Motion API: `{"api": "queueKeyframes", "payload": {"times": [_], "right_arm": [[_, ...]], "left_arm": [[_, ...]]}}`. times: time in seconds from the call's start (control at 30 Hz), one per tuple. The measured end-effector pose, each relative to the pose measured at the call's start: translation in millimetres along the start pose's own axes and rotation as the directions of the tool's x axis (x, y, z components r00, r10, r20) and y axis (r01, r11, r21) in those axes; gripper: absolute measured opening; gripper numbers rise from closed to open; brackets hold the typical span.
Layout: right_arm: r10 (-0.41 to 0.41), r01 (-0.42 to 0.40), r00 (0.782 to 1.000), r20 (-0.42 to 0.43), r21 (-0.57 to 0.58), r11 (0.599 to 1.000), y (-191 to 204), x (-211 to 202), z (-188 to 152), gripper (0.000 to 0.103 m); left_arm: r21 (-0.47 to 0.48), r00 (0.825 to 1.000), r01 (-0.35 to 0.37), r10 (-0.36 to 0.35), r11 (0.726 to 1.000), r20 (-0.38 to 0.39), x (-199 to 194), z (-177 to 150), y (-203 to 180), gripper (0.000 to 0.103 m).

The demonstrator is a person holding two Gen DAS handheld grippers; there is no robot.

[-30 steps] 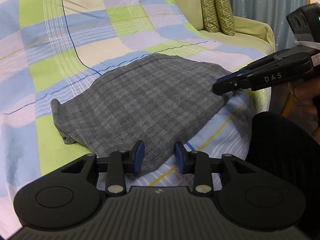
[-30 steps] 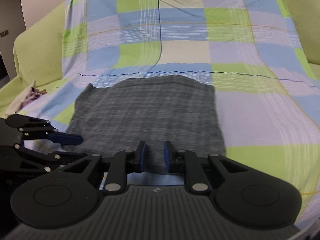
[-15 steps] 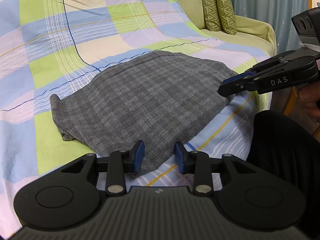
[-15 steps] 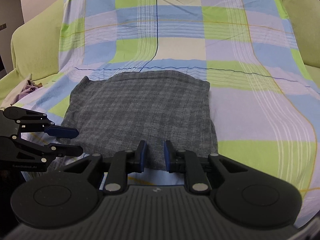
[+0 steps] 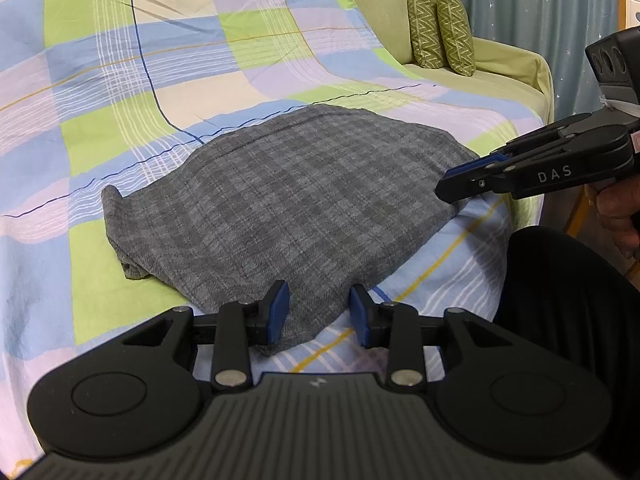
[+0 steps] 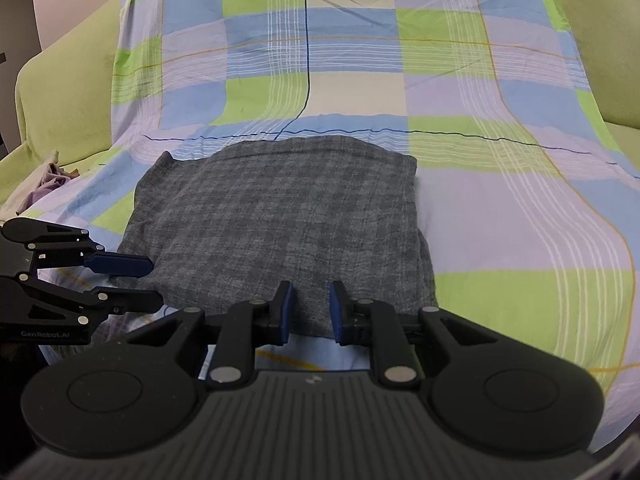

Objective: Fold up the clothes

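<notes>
left gripper (image 5: pixel 319 312) and right gripper (image 6: pixel 311 307) parted, empty, at folded grey garment (image 5: pixel 288 200) edge

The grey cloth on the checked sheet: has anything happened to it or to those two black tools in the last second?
Little changed. Both tools drew back slightly toward the near edge of the grey cloth, so it looks a bit farther off in both views. The left gripper and right gripper have their jaws open around nothing; neither took hold or let go. The cloth stayed folded flat on the checked sheet.

Grey checked garment (image 5: pixel 288 200), seemingly folded, flat on bedsheet
</notes>
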State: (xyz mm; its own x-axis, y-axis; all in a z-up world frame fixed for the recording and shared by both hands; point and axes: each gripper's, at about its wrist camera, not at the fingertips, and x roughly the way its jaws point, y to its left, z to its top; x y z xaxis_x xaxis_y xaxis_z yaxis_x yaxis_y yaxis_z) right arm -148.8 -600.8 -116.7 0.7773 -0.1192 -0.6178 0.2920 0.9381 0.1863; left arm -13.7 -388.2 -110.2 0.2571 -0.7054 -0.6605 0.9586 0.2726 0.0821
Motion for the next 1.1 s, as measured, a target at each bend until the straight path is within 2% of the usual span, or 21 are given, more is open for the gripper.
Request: {"api": "queueKeyframes", "payload": {"times": [0.1,0.17,0.3,0.43,0.57,0.63,0.67,0.77,0.93,1.03,1.1], "right_arm": [[-0.006,0.005,1.000,-0.011,-0.032,0.999,2.5,-0.5,1.2,0.016],[-0.044,0.043,0.999,-0.012,-0.066,0.997,4.0,-6.1,5.4,0.017],[-0.141,0.144,0.990,0.030,-0.122,0.982,8.2,-21.4,9.4,0.032],[-0.102,0.108,0.994,0.039,-0.211,0.971,17.9,-25.6,5.9,0.034],[-0.128,0.125,0.992,0.006,-0.244,0.962,16.2,-16.8,0.1,0.036],[-0.127,0.129,0.992,0.023,-0.220,0.967,10.3,-24.9,1.3,0.038],[-0.142,0.145,0.989,0.031,-0.248,0.958,10.7,-27.7,0.5,0.040],[-0.171,0.173,0.984,0.039,-0.381,0.908,13.9,-33.6,-4.4,0.048],[-0.189,0.177,0.981,0.032,-0.531,0.829,16.6,-36.3,-10.5,0.049],[-0.182,0.154,0.983,0.029,-0.675,0.721,24.5,-31.5,-16.3,0.049],[-0.174,0.136,0.984,0.027,-0.749,0.648,30.3,-25.9,-18.4,0.049]], "left_arm": [[0.043,1.000,0.003,-0.004,0.999,0.016,-6.2,2.0,-4.5,0.041],[0.072,1.000,0.004,-0.006,0.997,0.027,-10.3,3.3,-7.6,0.041],[0.130,0.999,0.007,-0.013,0.992,0.048,-18.5,6.0,-13.6,0.041],[0.189,0.999,0.012,-0.019,0.982,0.038,-12.4,8.2,-22.9,0.041],[0.247,0.999,0.018,-0.024,0.969,0.024,-5.0,10.5,-32.6,0.042],[0.279,1.000,0.011,-0.018,0.960,0.025,-5.8,12.9,-34.7,0.044],[0.300,1.000,0.004,-0.012,0.954,0.024,-6.4,13.9,-35.6,0.046],[0.360,1.000,-0.013,0.008,0.933,0.015,-8.3,15.7,-38.1,0.047],[0.362,1.000,-0.023,0.018,0.932,0.016,-12.6,17.9,-39.5,0.047],[0.422,0.998,-0.051,0.055,0.905,0.003,-8.5,15.5,-48.2,0.047],[0.486,0.997,-0.064,0.078,0.872,-0.009,-2.8,14.7,-56.5,0.047]]}}
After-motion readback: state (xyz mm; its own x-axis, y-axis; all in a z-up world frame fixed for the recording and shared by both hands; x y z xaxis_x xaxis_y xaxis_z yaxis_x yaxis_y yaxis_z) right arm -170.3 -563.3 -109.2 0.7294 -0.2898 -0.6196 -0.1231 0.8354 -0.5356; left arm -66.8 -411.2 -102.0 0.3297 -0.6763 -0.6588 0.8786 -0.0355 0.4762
